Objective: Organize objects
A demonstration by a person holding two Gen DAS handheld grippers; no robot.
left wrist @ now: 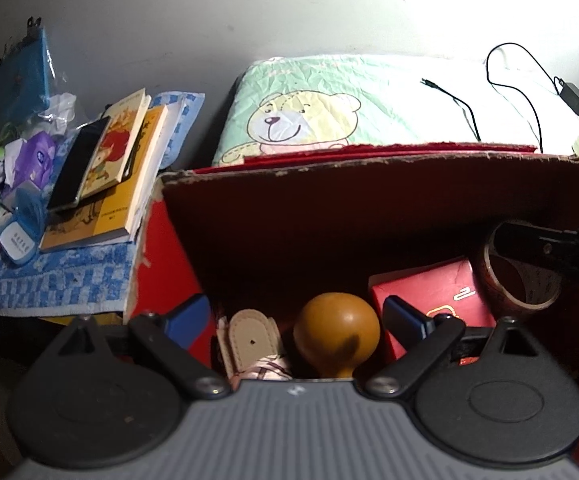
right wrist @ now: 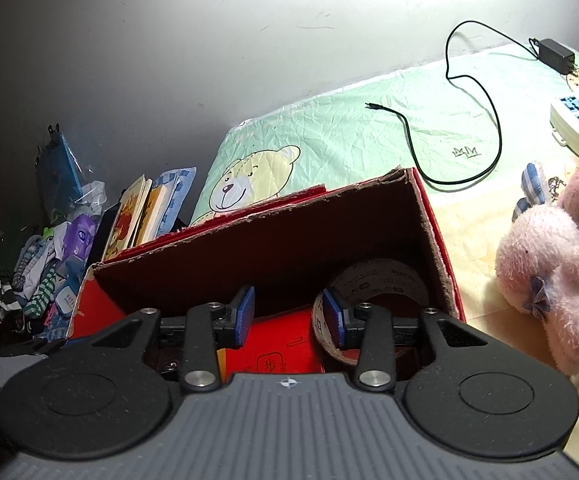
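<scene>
The left gripper (left wrist: pixel 297 320) is hovering over the near side of the red cardboard box (left wrist: pixel 369 200), with its 2 blue-padded jaws spread wide and holding nothing. Between the jaws, lower in the box, an orange-brown ball (left wrist: pixel 336 330) is lying just beside a beige leather strap (left wrist: pixel 249 336). A small red carton (left wrist: pixel 433 300) is sitting right of the ball, partly behind the right jaw. A roll of tape (left wrist: pixel 521 276) is leaning in the box's right corner, and a black part of the other gripper is crossing in front of it.

The right gripper (right wrist: pixel 288 318) is positioned over the same red cardboard box (right wrist: pixel 289 240), its jaws parted with a clear gap and gripping nothing. The small red carton (right wrist: pixel 277 352) is lying below the gap between the jaws. The roll of tape (right wrist: pixel 377 284) is lying just behind the right jaw, against the box's right wall.

Outside the box, a stack of books (left wrist: pixel 121 168) is resting on a blue checked towel (left wrist: pixel 49 280) at the left, with a dark phone-like slab (left wrist: pixel 79 164) on top. A bear-print quilt (left wrist: pixel 309 108) is lying behind the box, carrying a black cable (left wrist: pixel 529 92). A pink plush toy (right wrist: pixel 549 284) is sitting right of the box, apart from it, near a white power strip (right wrist: pixel 577 112).
</scene>
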